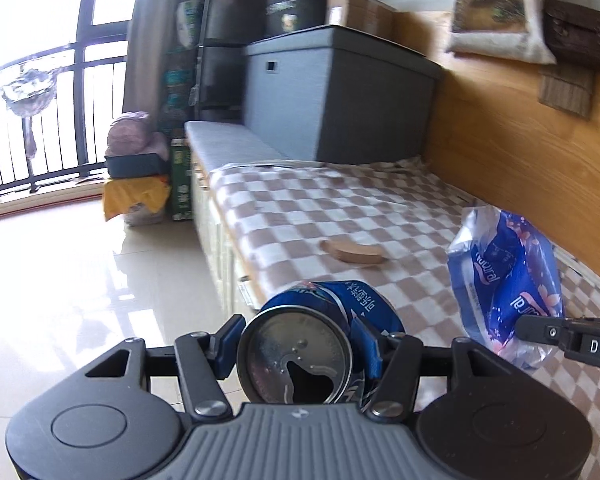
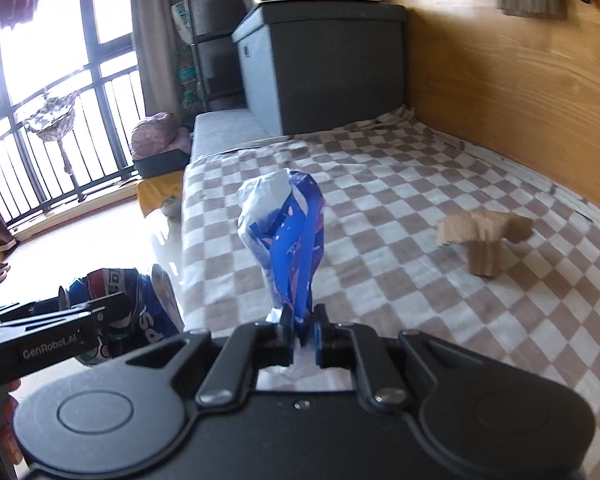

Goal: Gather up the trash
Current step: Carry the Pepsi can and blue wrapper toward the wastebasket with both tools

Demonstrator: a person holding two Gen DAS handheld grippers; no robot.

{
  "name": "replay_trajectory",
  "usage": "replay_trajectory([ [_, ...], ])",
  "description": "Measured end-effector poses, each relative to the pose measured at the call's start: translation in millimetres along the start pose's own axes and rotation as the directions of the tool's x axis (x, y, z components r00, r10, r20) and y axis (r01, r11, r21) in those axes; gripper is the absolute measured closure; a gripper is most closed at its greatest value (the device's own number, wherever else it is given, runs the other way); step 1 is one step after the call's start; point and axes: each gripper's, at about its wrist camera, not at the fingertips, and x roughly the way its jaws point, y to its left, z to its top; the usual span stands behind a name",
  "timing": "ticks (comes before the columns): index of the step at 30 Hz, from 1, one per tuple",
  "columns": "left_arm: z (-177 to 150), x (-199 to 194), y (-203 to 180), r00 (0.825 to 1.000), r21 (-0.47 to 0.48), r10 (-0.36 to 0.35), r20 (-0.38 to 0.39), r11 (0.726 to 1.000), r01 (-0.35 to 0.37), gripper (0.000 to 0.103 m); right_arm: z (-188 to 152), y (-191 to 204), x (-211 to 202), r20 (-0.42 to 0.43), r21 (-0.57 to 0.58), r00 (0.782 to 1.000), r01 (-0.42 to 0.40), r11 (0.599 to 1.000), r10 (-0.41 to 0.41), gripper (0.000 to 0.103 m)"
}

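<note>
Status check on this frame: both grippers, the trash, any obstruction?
Left gripper shut on crushed blue can. Right gripper shut on blue plastic wrapper. Cardboard scrap left on checkered blanket. Nothing in the way.

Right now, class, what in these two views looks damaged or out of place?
The blue can in the left gripper is dented and crumpled. The blue plastic wrapper in the right gripper is scrunched. A torn cardboard piece lies loose on the checked blanket.
</note>
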Motion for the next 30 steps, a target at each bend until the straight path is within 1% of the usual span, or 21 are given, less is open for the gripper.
replay_trajectory([
  [7,-10,-13,67,0.996,-0.063,0.085,-0.004,0.994,-0.085,0.045,1,67,21,-0.029,-0.069,0.996,-0.086,0.994,0.084,0.094],
  [12,-25,-16,116,0.987,-0.108,0.156,-0.026,0.981,-0.158,0.045,-13,117,43,-0.086,-0.110,0.985,-0.155,0.982,0.146,0.094],
  [15,-40,-10,145,0.979,-0.141,0.192,-0.064,0.970,-0.199,0.045,-27,146,61,-0.138,-0.129,0.975,-0.190,0.973,0.172,0.094],
  [19,-60,-1,178,0.967,-0.184,0.226,-0.116,0.952,-0.245,0.045,-50,181,83,-0.203,-0.173,0.962,-0.220,0.960,0.184,0.094],
  [22,-76,9,199,0.956,-0.217,0.246,-0.158,0.936,-0.277,0.045,-67,199,103,-0.257,-0.197,0.949,-0.236,0.952,0.182,0.094],
  [27,-101,33,226,0.940,-0.270,0.252,-0.230,0.911,-0.310,0.045,-90,221,137,-0.332,-0.237,0.930,-0.246,0.940,0.160,0.094],
  [30,-114,50,239,0.931,-0.286,0.251,-0.266,0.901,-0.325,0.045,-98,232,159,-0.370,-0.230,0.915,-0.257,0.939,0.160,0.094],
])
